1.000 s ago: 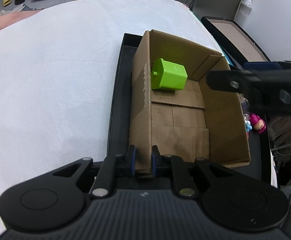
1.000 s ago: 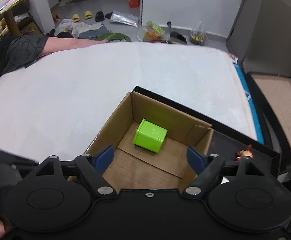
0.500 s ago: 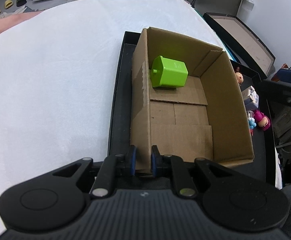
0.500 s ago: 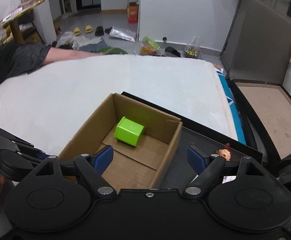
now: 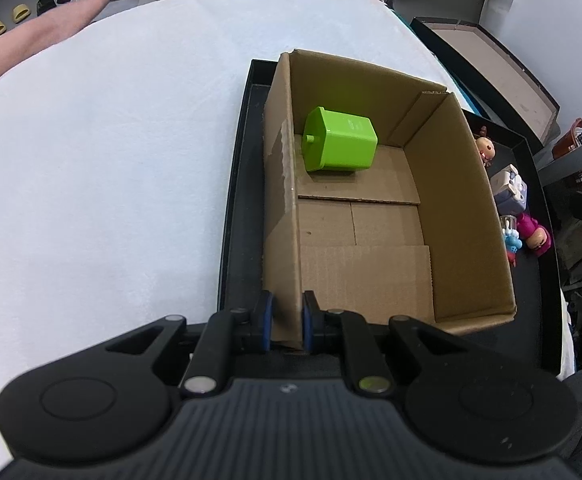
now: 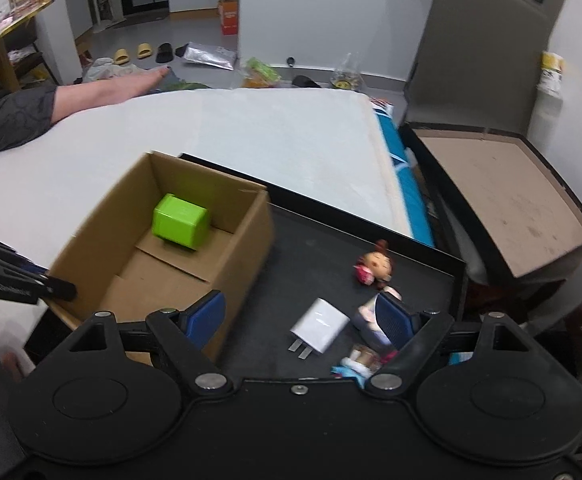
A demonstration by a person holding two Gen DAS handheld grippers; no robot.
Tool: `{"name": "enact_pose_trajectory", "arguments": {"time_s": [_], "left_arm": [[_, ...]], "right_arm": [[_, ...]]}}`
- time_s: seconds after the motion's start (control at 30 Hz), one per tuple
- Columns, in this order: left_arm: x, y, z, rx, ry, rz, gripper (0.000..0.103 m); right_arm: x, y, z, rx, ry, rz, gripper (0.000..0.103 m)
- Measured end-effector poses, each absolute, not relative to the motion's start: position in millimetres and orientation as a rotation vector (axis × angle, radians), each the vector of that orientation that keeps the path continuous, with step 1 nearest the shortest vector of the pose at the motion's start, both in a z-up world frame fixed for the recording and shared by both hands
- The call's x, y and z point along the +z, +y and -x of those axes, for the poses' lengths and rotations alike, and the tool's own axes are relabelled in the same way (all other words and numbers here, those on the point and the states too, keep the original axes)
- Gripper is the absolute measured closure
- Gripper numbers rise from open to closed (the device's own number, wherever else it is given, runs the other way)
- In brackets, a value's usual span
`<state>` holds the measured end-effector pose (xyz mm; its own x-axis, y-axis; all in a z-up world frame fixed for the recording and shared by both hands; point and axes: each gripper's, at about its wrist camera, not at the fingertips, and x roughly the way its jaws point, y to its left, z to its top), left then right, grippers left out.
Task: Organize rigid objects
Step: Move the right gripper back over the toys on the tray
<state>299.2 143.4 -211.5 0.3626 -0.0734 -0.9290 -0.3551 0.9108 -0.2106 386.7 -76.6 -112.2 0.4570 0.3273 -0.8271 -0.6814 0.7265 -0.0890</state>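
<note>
Now right gripper (image 6: 301, 314) has shifted over white charger (image 6: 320, 329).

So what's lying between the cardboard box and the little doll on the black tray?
Only bare black tray. In the right wrist view, nothing sits between the cardboard box and the doll; the white charger lies nearer the camera.

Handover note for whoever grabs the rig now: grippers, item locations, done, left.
Left gripper: shut on the near wall of the cardboard box, steadying it.
Right gripper: jaws opening, nothing held, above the black tray over the white charger.
Done: green container lies in the box's far end.
Left: charger, doll and the other small toys beside the box, all on the tray, not yet boxed. Charger looks like the next pick.
</note>
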Motion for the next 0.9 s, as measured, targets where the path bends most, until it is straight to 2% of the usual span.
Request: {"name": "enact_pose_trajectory", "arguments": {"time_s": [0.23,0.63,0.7,0.8,0.9], "left_arm": [[-215,141,-305,0.203,1.214,0.404,0.089],[-220,136,-312,0.221,1.241,0.374,0.089],[-221,135,-312,0.221,1.246,0.372,0.089],[-222,135,-313,0.222,1.249,0.375,0.089],[-223,136,-314,0.222,1.25,0.374,0.089]], "right_arm": [[-116,-107,-401,0.601,0.896,0.471,0.017],[-155,-137,-429,0.547,0.984,0.607,0.018],[-161,-137,-431,0.56,0.987,0.648,0.02],[-169,-134,-436,0.582,1.016,0.707,0.032],[-178,-127,-439,0.61,1.036,0.785,0.033]]}}
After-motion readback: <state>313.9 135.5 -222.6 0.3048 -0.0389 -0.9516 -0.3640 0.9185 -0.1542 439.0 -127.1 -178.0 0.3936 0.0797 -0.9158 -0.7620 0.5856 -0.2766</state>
